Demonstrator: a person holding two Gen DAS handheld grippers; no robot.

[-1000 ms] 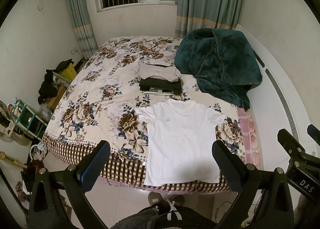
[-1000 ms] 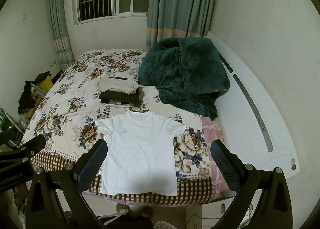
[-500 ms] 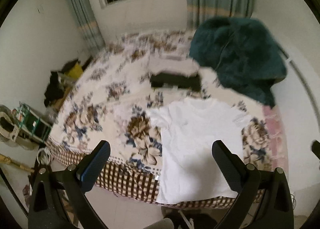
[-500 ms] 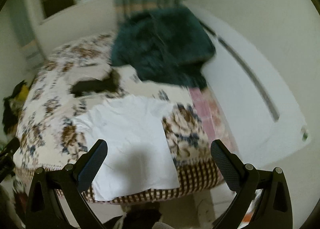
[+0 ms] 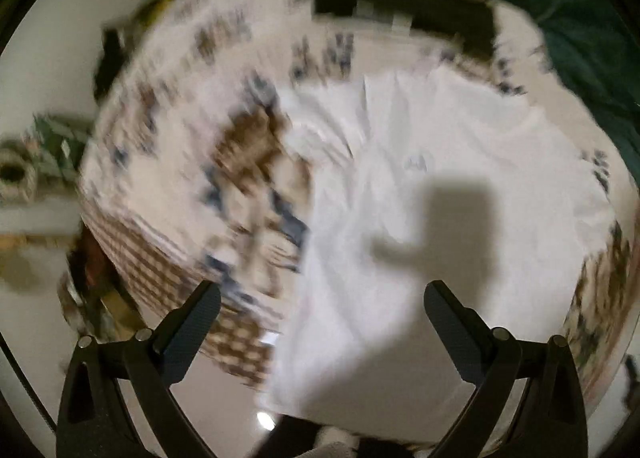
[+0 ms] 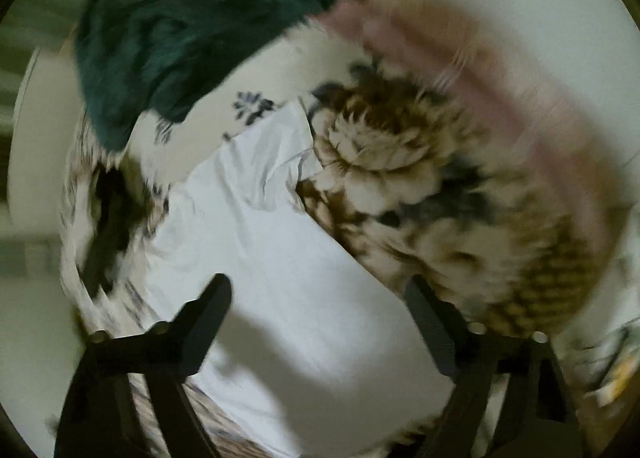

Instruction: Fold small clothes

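A white T-shirt (image 5: 432, 217) lies flat on the floral bedspread (image 5: 180, 161), hem at the bed's near edge. My left gripper (image 5: 320, 322) is open and empty, held above the shirt's lower left side. In the right wrist view the shirt (image 6: 280, 258) fills the middle, with one sleeve (image 6: 280, 145) lying on the floral cover (image 6: 420, 177). My right gripper (image 6: 320, 310) is open and empty above the shirt's lower right part. Both views are motion-blurred.
A dark green blanket (image 6: 180, 29) is heaped at the far side of the bed, also at top right in the left wrist view (image 5: 580, 17). A dark folded clothes stack (image 5: 400, 9) lies beyond the shirt. Floor and clutter (image 5: 24, 161) lie to the left.
Both grippers have dropped quickly toward the bed and tilted down. The shirt now fills much more of each view. Both jaws stay open.
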